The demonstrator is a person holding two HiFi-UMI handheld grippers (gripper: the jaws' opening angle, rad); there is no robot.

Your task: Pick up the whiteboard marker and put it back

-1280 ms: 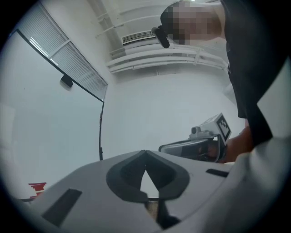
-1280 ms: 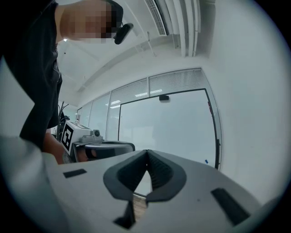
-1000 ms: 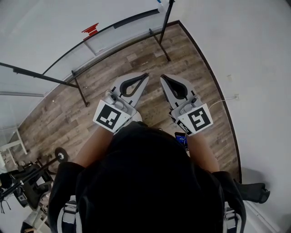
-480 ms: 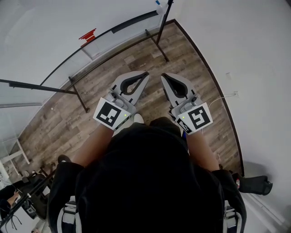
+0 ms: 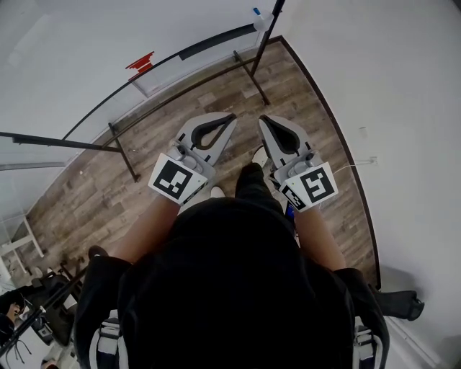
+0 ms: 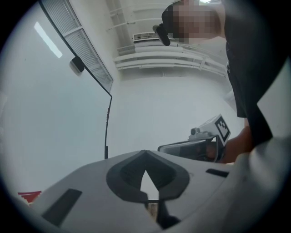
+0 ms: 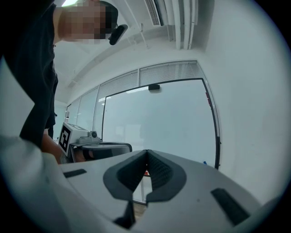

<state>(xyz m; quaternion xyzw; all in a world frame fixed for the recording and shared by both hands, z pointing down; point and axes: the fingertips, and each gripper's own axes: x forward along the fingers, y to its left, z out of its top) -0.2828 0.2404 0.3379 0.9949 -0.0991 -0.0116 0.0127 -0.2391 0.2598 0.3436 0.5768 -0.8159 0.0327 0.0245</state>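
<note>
Leg (image 5: 250, 179) swung forward, left tool (image 5: 232, 117), right tool (image 5: 262, 119) closed, empty

I see a black short-sleeved top (image 5: 238, 288); my pale grey left gripper (image 5: 230, 117) and right gripper (image 5: 262, 119) carry black-and-white square markers (image 5: 173, 181).

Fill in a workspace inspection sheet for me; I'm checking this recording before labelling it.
Surface: wood-plank floor.
Job's things: whiteboard on a stand ahead; small blue item at its right edge, maybe the marker.
Clutter: red item on the board; dark equipment lower left.
Grippers: left gripper and right gripper shut, empty.
Cables: white cable at the right wall.
Surroundings: white wall.
</note>
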